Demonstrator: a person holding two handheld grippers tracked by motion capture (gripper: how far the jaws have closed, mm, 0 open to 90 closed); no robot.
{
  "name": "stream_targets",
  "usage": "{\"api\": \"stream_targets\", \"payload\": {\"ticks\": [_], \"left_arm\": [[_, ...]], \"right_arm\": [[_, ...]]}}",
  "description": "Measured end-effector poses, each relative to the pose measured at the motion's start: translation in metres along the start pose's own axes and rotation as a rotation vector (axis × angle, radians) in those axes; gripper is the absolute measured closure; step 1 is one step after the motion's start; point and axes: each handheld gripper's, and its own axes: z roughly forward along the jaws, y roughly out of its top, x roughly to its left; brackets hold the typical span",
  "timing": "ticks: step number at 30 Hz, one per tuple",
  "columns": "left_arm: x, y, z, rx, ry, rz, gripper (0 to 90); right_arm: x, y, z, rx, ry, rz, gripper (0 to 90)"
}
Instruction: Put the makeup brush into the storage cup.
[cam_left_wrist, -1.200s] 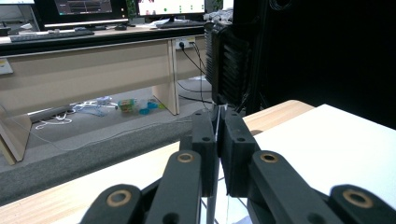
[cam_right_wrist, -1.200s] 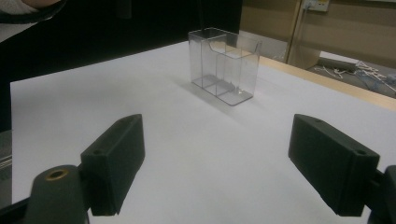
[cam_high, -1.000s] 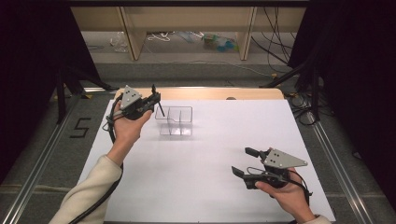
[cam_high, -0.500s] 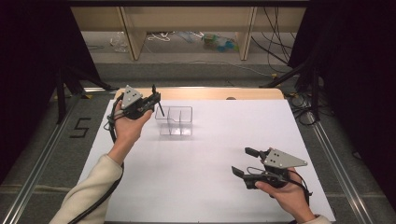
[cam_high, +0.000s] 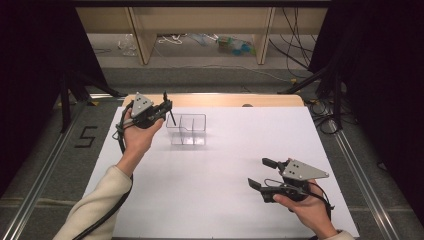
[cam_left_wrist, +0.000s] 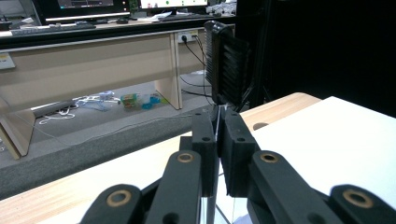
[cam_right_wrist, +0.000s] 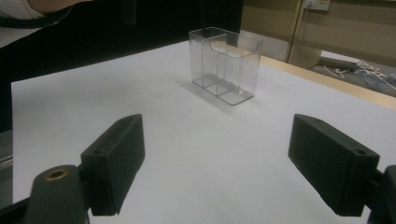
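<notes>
A clear plastic box (cam_high: 189, 129) with divided compartments stands at the back left of the white sheet (cam_high: 210, 190); it also appears ahead in the right gripper view (cam_right_wrist: 226, 65). My left gripper (cam_high: 167, 107) hovers just left of the box, jaws pressed together (cam_left_wrist: 218, 122) on a thin black ribbed piece (cam_left_wrist: 226, 60) that sticks up above the fingertips (cam_high: 164, 96). My right gripper (cam_high: 258, 172) rests low at the front right, open, with nothing between its pads (cam_right_wrist: 219, 140), pointing toward the box.
The white sheet covers a wooden table whose far edge (cam_high: 215, 100) shows behind the box. Beyond lies a grey floor with cables and desk legs (cam_high: 142, 42). A "5" mark (cam_high: 86, 136) sits on the floor at left.
</notes>
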Motion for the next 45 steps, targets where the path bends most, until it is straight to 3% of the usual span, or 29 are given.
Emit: {"api": "stream_targets", "payload": {"ticks": [45], "left_arm": [[-0.001, -0.01, 0.007, 0.032, -0.008, -0.002, 84.9]], "right_arm": [[0.0, 0.0, 0.0, 0.001, 0.001, 0.001, 19.7]]}}
